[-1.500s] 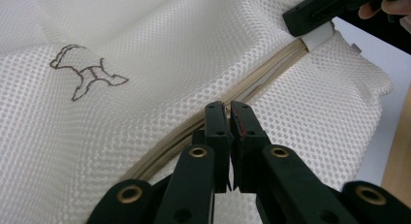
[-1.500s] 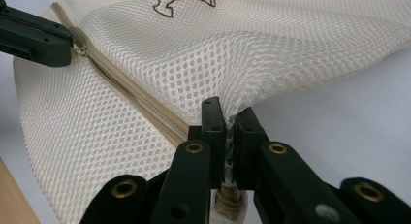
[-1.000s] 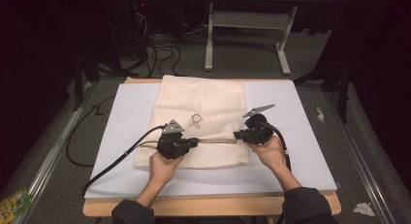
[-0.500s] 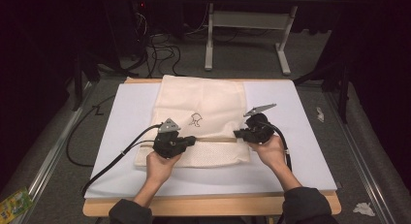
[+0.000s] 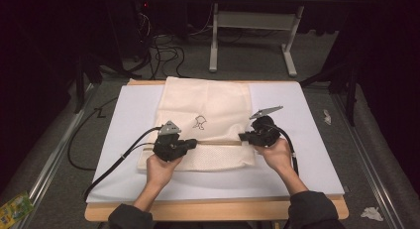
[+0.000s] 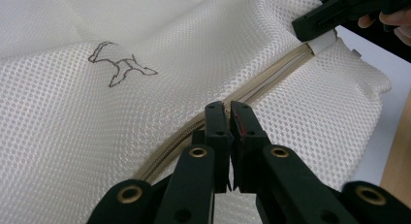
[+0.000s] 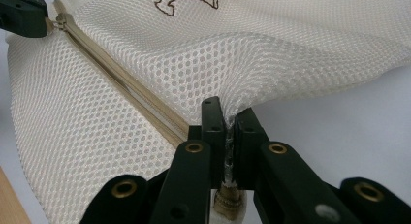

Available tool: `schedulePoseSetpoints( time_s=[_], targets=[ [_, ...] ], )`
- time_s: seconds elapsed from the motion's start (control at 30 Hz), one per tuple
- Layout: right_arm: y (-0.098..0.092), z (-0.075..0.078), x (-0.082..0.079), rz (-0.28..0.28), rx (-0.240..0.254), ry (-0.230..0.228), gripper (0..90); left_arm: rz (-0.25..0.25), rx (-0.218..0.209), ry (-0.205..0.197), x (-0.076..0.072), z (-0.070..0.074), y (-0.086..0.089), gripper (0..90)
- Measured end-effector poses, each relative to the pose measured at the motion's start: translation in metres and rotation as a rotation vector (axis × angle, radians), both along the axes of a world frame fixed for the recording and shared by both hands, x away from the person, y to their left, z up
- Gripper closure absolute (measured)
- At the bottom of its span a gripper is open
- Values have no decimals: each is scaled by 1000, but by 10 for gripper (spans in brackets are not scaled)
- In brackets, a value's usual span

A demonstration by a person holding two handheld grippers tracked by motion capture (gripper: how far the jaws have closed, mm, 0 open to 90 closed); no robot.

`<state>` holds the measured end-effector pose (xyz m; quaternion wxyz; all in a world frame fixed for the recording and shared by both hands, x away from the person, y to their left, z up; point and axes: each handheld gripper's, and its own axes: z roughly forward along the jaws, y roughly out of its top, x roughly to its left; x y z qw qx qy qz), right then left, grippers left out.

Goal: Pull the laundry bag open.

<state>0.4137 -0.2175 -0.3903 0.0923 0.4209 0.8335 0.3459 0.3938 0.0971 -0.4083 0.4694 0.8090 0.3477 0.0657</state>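
A cream mesh laundry bag (image 5: pixel 205 125) lies flat at the middle of the white table mat (image 5: pixel 302 135). Its zip (image 6: pixel 271 76) runs across the lower part of the bag. The right gripper (image 5: pixel 246 136) pinches the bag's edge at the zip's end, anchoring it. The left gripper (image 5: pixel 194 143) is clamped on the zip pull, apparently mid-zip. Next calls for a steady pull along the track while the right holds taut.
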Motion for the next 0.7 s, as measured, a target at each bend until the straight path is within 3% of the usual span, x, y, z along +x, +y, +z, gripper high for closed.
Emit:
schedulePoseSetpoints(
  time_s=[0.4,0.6,0.7],
  targets=[
    [-3,0,0,-14,8,8,876,15,1,-2,0,3,7,871],
    [-6,-1,1,-16,-19,4,876,22,11,1,0,3,12,871],
    [-9,-1,1,-21,-4,13,876,26,10,3,0,4,14,871]
  ],
)
